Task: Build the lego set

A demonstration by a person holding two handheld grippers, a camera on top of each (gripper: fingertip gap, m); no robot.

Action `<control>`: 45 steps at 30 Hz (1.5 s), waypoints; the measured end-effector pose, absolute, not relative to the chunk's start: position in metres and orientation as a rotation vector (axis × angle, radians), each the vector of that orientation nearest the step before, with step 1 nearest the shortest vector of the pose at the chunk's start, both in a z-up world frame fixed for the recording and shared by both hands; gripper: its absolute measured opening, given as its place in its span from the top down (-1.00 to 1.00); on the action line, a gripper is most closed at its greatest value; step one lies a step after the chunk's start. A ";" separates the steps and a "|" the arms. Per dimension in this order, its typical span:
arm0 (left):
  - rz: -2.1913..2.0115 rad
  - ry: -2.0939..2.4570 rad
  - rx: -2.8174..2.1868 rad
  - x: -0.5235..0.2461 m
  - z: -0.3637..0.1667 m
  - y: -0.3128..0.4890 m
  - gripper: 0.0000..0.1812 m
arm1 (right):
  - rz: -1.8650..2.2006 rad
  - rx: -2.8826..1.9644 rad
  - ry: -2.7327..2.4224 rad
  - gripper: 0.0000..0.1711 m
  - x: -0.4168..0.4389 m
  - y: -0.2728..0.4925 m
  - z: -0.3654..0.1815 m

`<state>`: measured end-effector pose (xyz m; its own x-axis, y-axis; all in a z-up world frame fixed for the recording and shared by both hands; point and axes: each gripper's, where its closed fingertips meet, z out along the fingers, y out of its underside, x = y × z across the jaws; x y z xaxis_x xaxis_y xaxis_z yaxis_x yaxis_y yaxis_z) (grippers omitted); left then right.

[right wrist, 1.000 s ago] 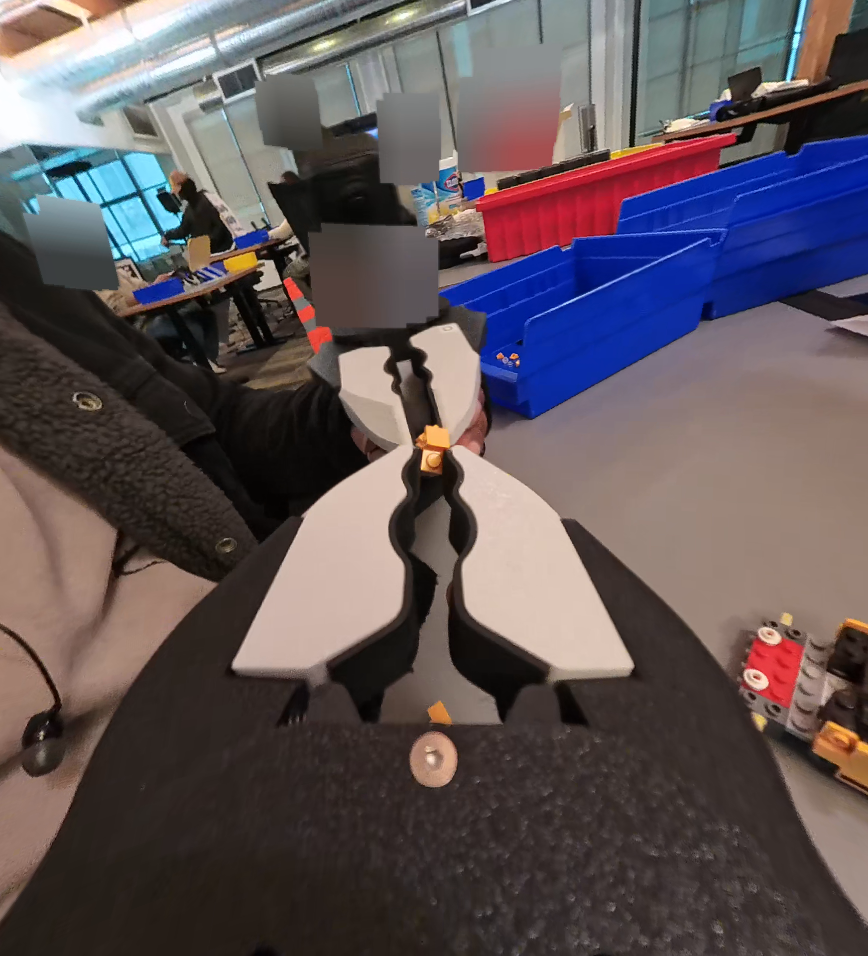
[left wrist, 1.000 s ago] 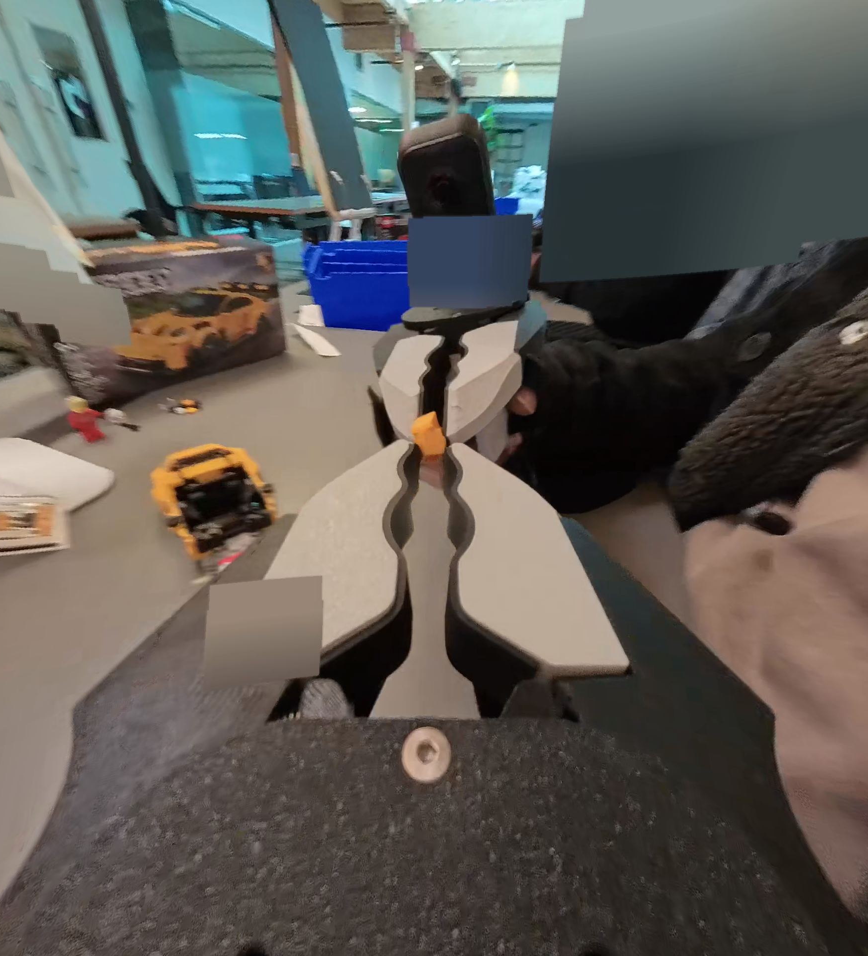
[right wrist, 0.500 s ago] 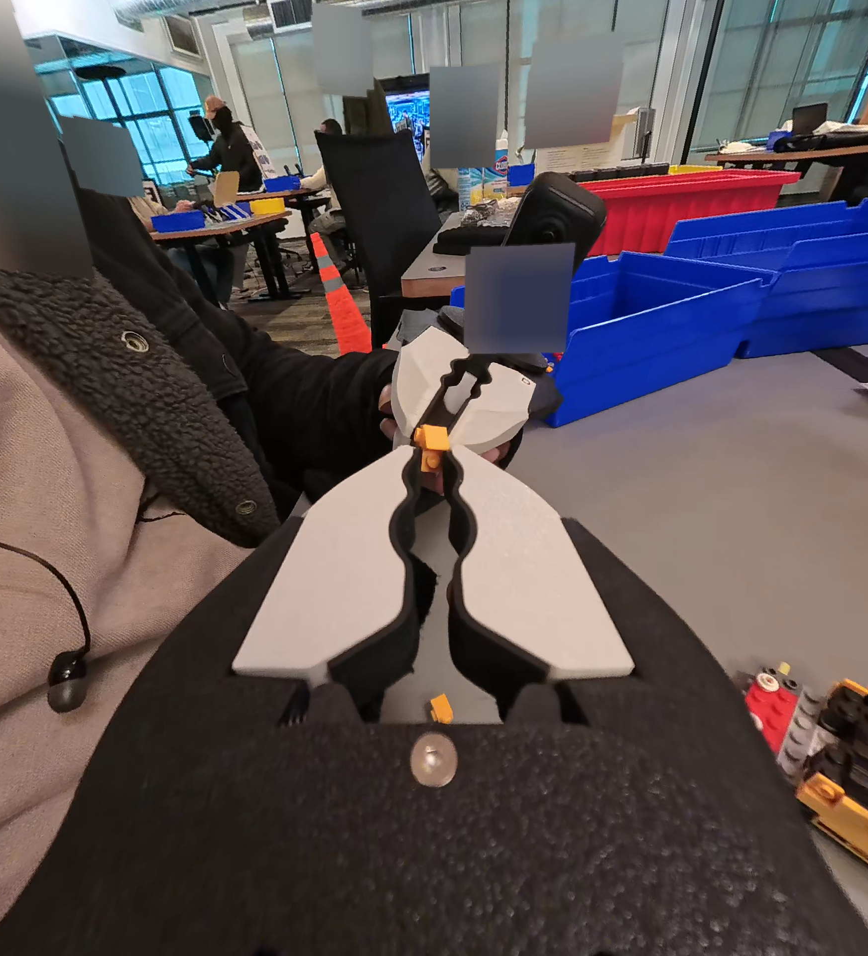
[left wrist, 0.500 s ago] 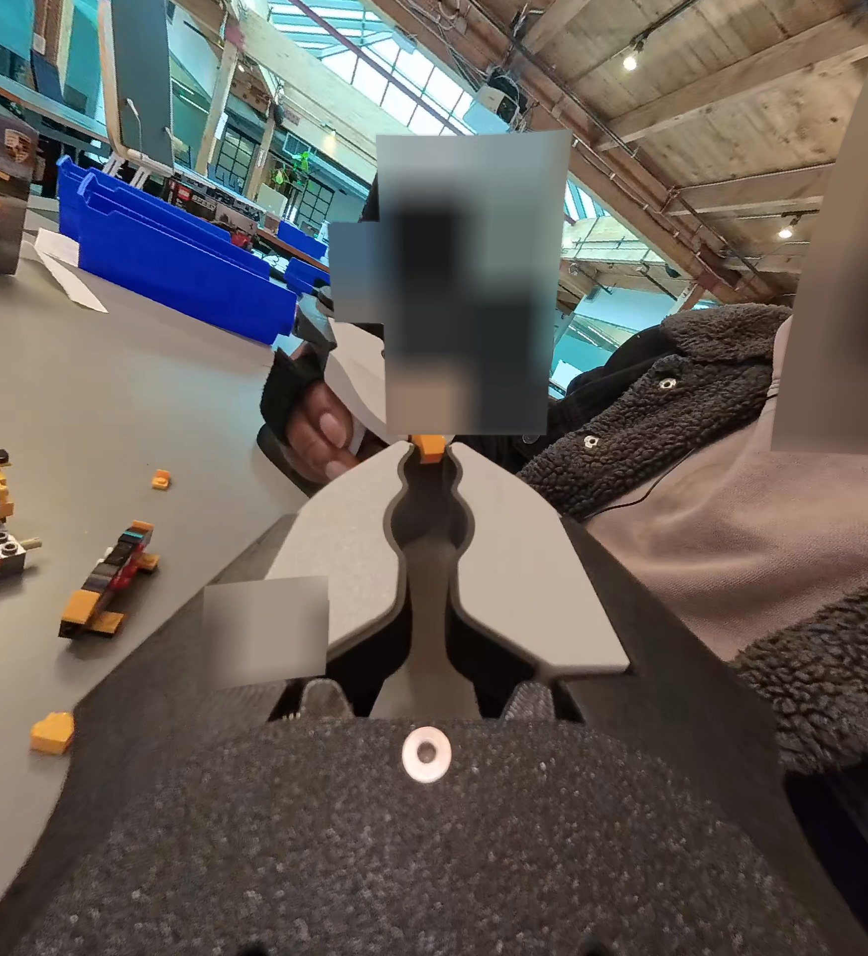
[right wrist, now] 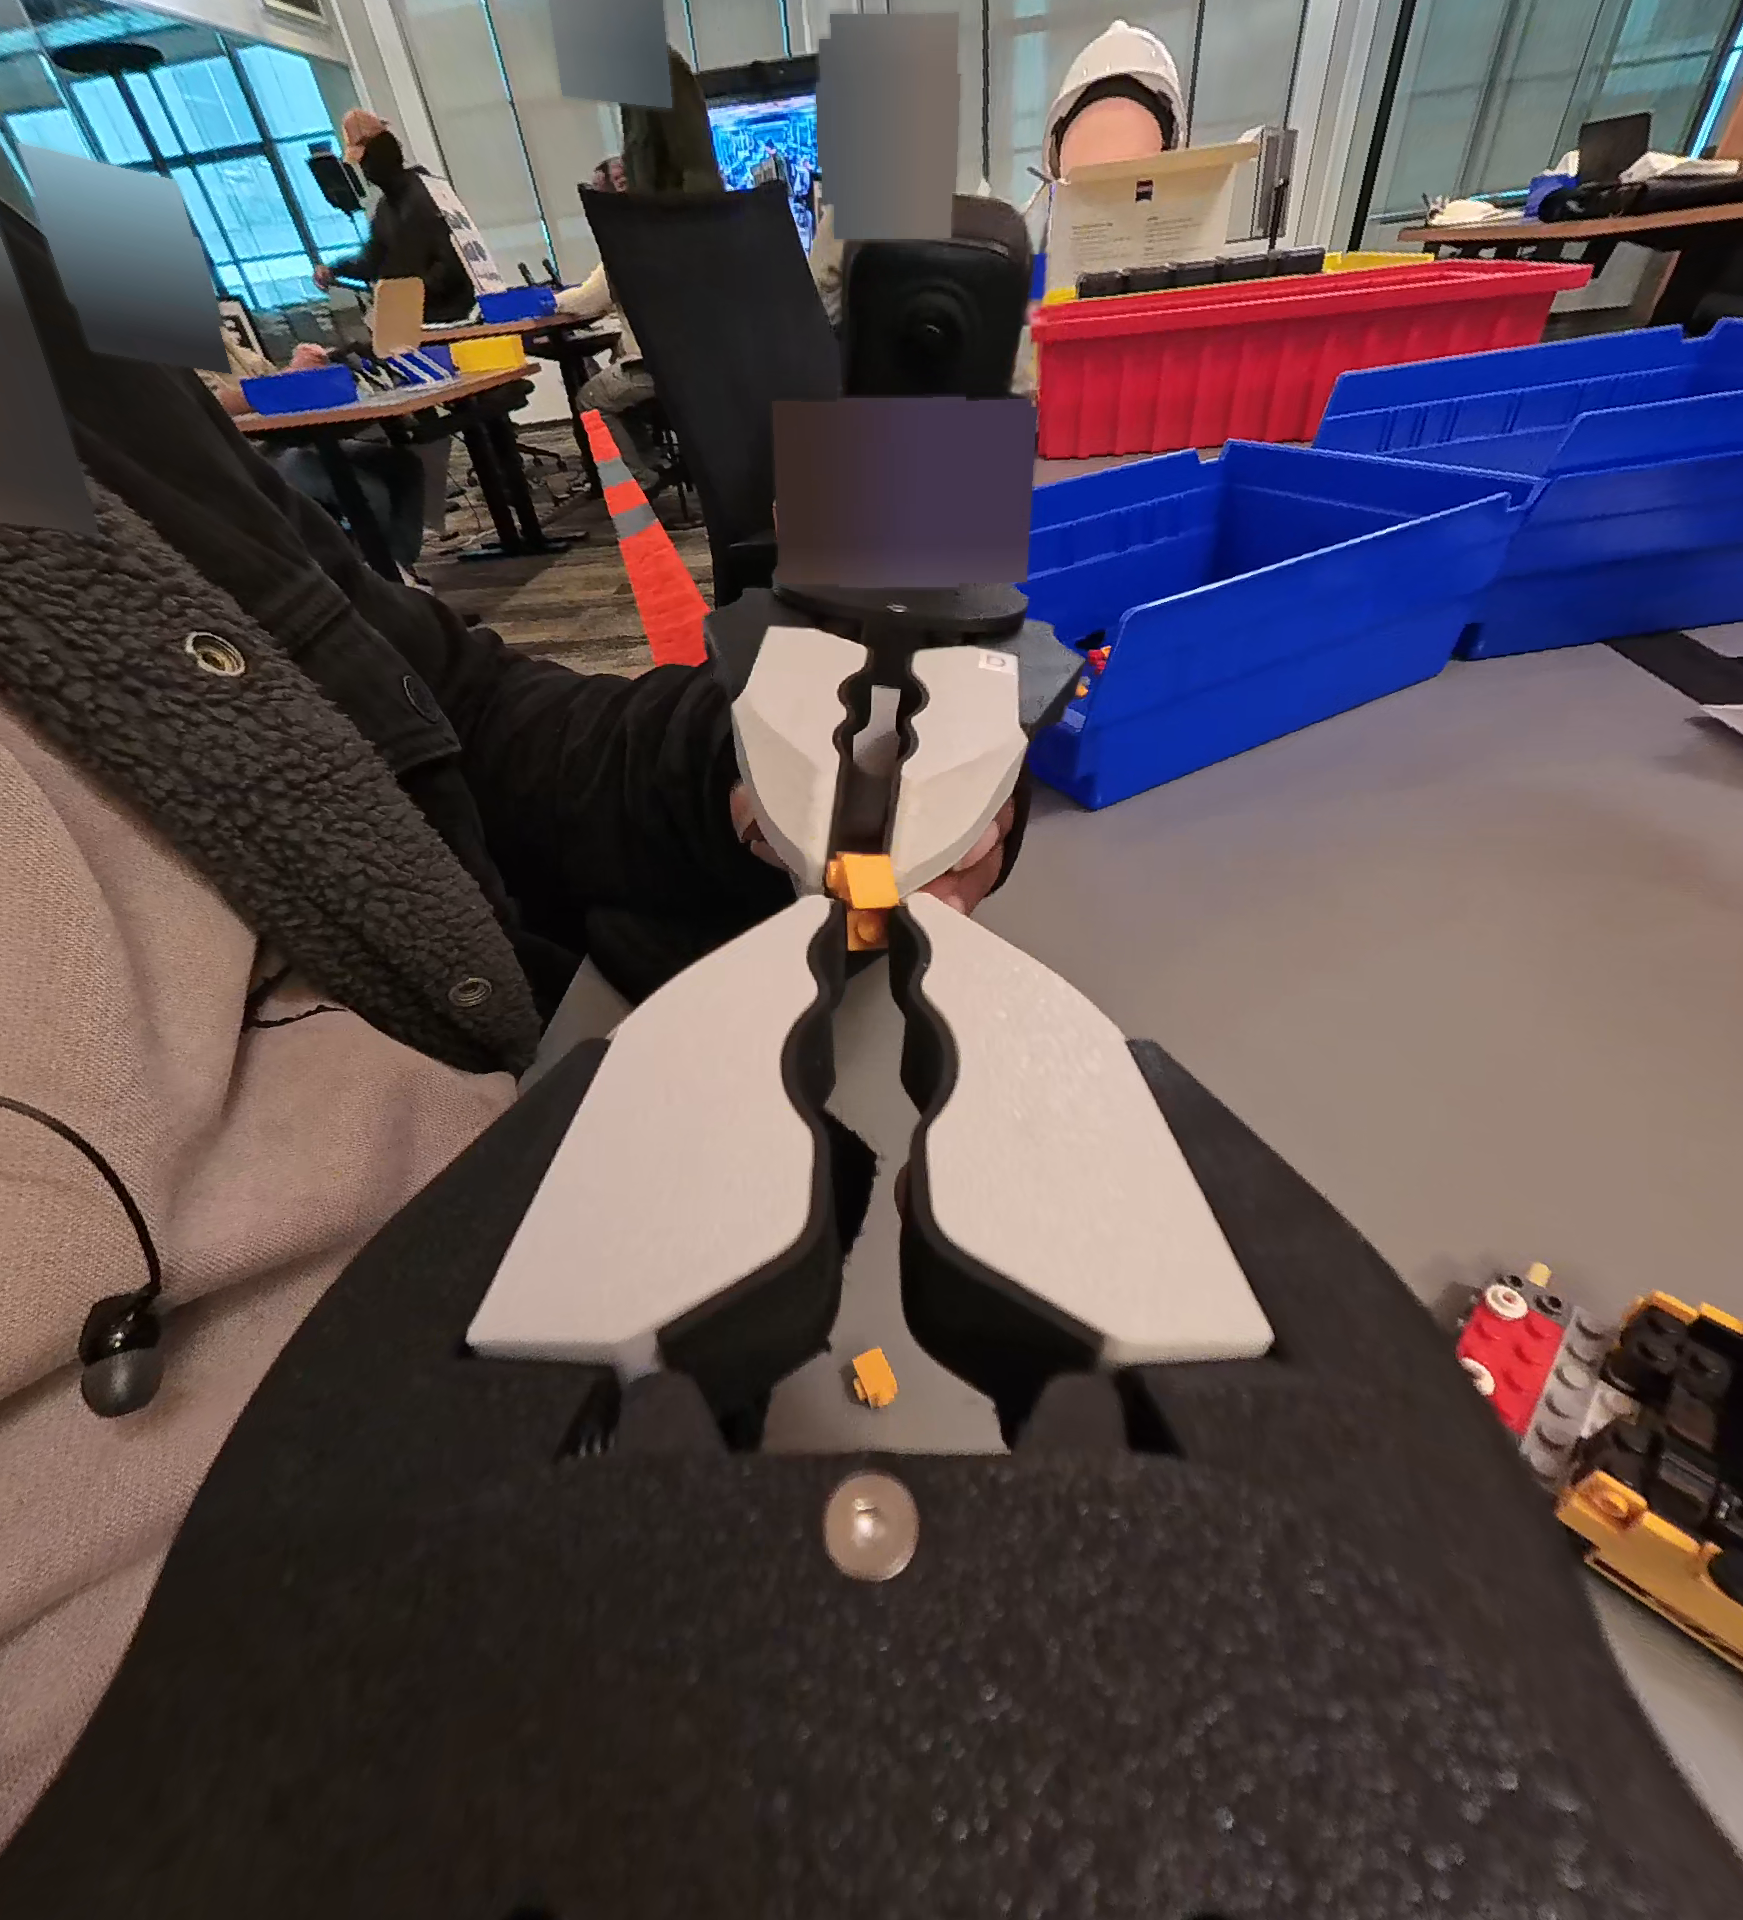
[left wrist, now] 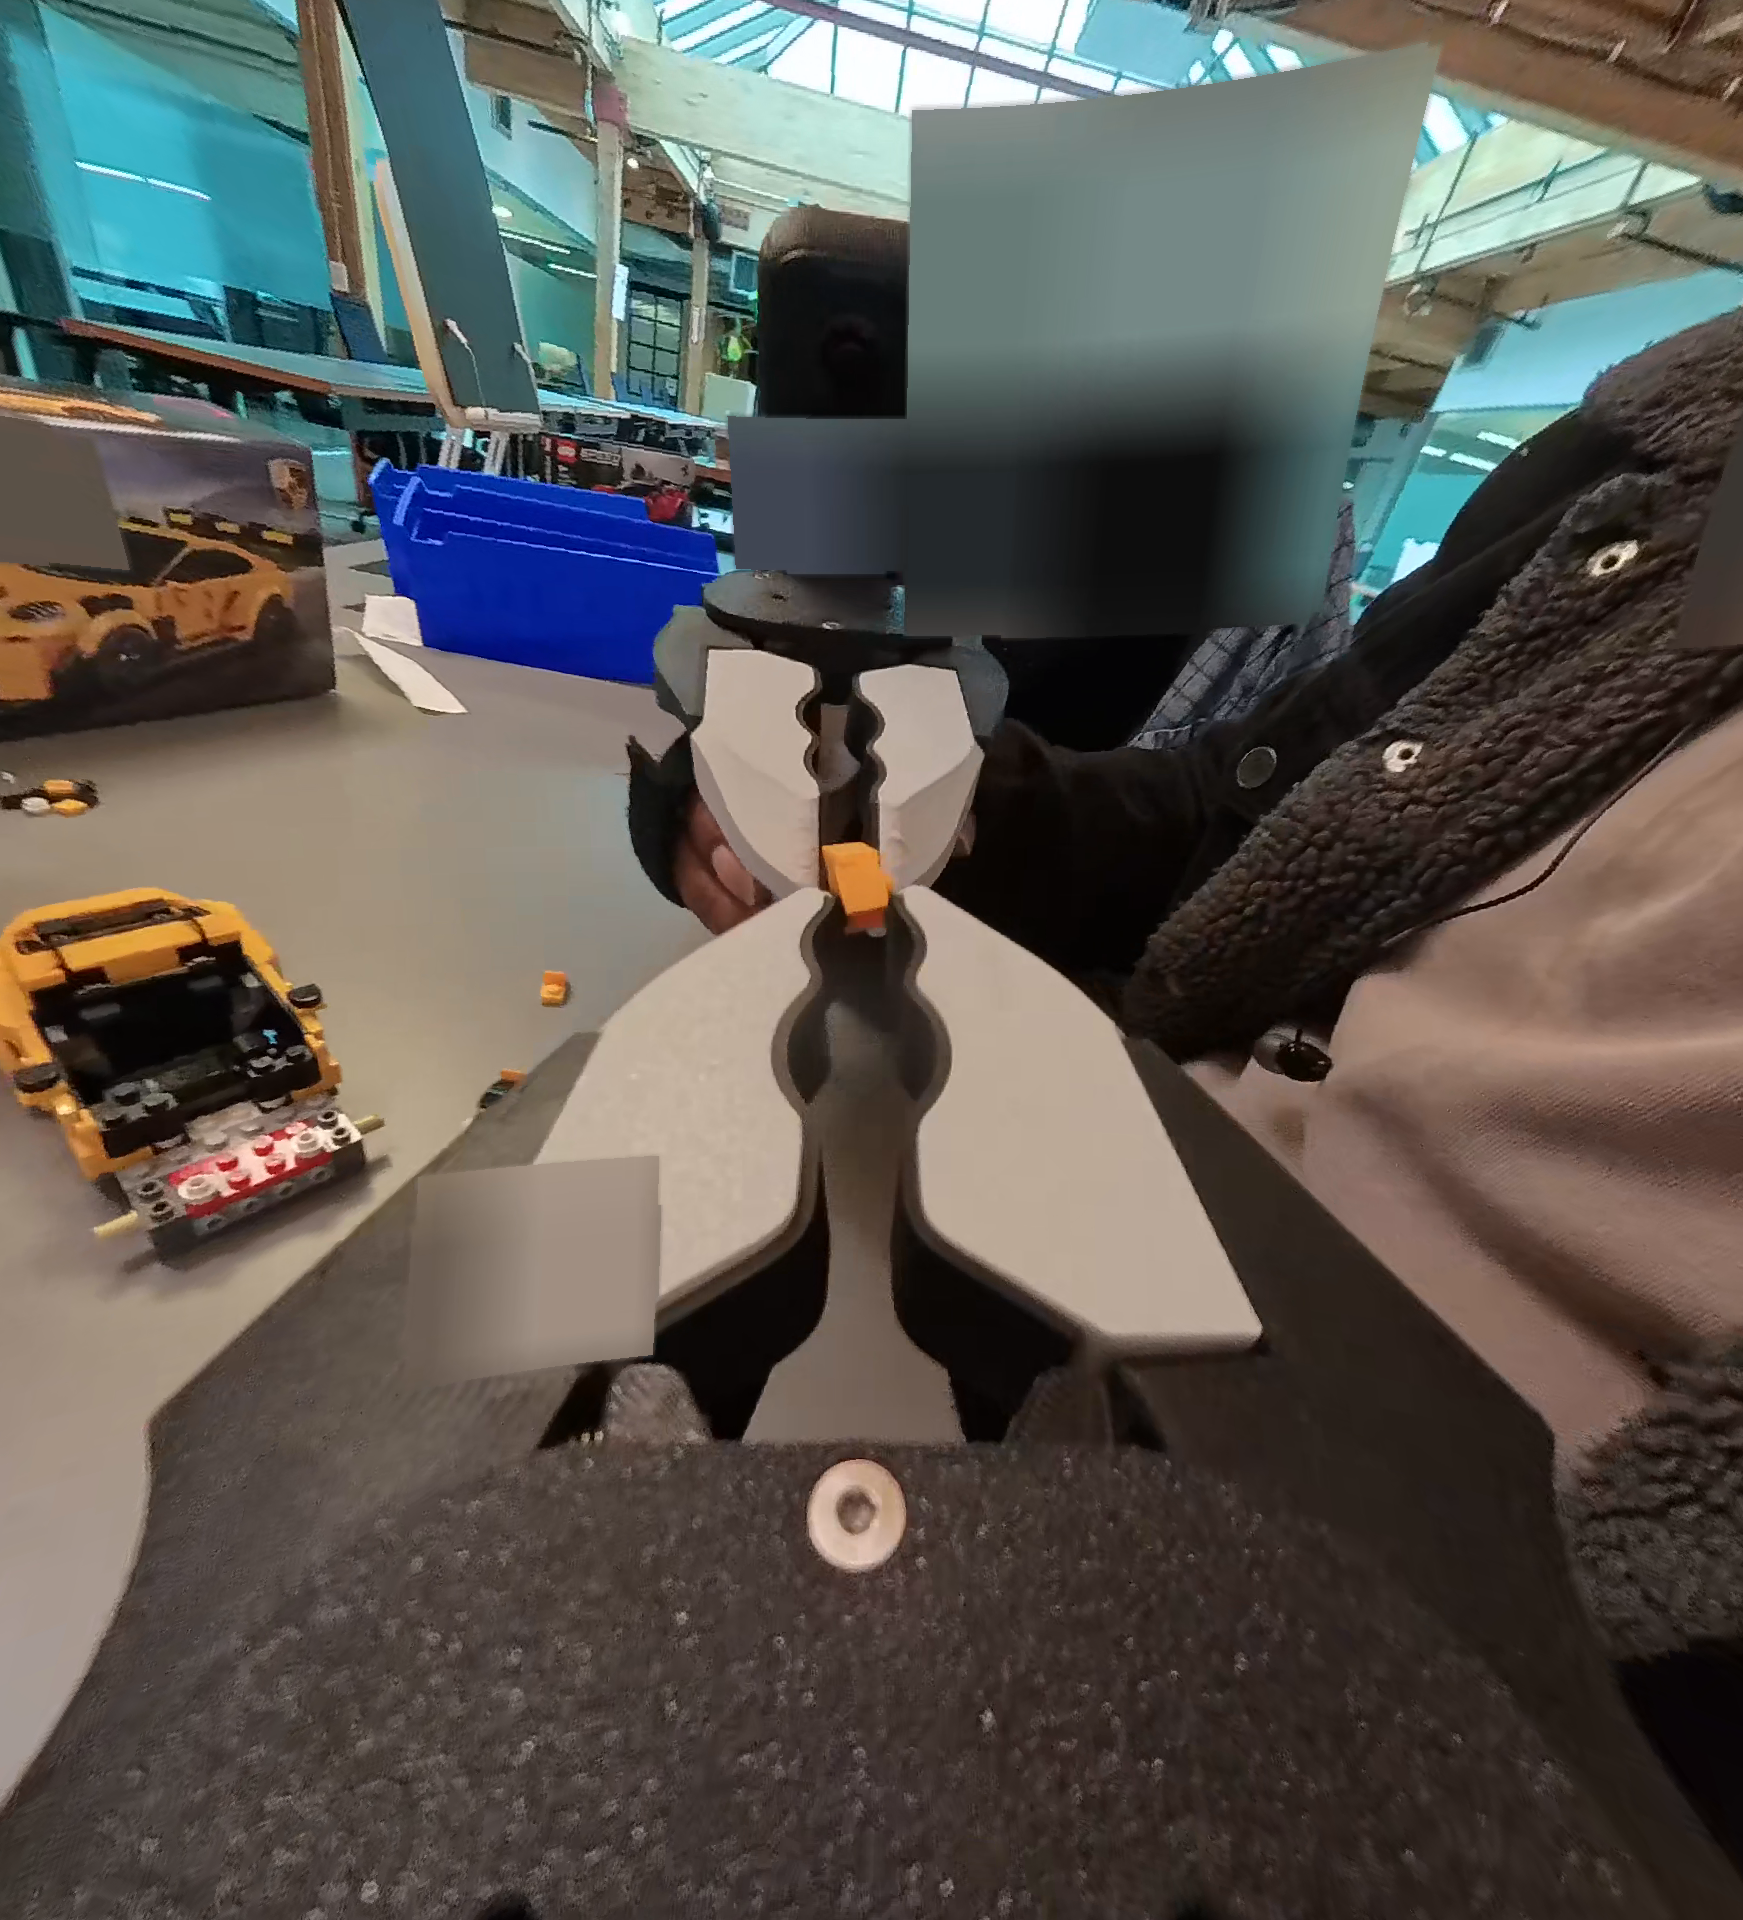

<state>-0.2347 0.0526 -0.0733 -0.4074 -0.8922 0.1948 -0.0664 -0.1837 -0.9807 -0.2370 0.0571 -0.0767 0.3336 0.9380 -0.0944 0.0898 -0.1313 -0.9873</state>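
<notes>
Orange plastic sits where the two tools meet: a small orange Lego piece is pinched at the tips of the left gripper, whose grey fingers close on it. In the same view the right gripper faces it tip to tip from 12 o'clock, a gloved hand wrapped behind it. From the right wrist view the piece looks like two small orange parts stacked, an upper block and a lower one; the right gripper clamps the lower part while the left gripper across from it grips the upper one. Whether the two parts are fully pressed together I cannot tell.

At 9 o'clock in the left wrist view, the part-built yellow Lego car rests on the grey table, its black interior open and a red and grey studded section at its near end. One loose orange brick lies between the car and the grippers. At 10 o'clock stands the set's box, with blue bins at 11 o'clock behind it. In the right wrist view another orange brick shows on the table through the gap between the fingers, near their base, the car is at 4 o'clock, and a red bin stands at 1 o'clock.
</notes>
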 end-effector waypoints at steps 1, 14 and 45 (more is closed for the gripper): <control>-1.636 1.443 -1.134 -0.234 -0.074 0.053 0.91 | 0.981 -1.517 -0.975 0.91 -0.237 0.057 -0.077; -1.503 1.455 -1.072 -0.234 -0.074 0.054 0.91 | 0.979 -1.523 -0.970 0.91 -0.236 0.058 -0.077; -1.421 1.604 -1.290 -0.225 -0.113 0.056 0.91 | 0.723 -1.737 -1.171 0.91 -0.230 0.060 -0.120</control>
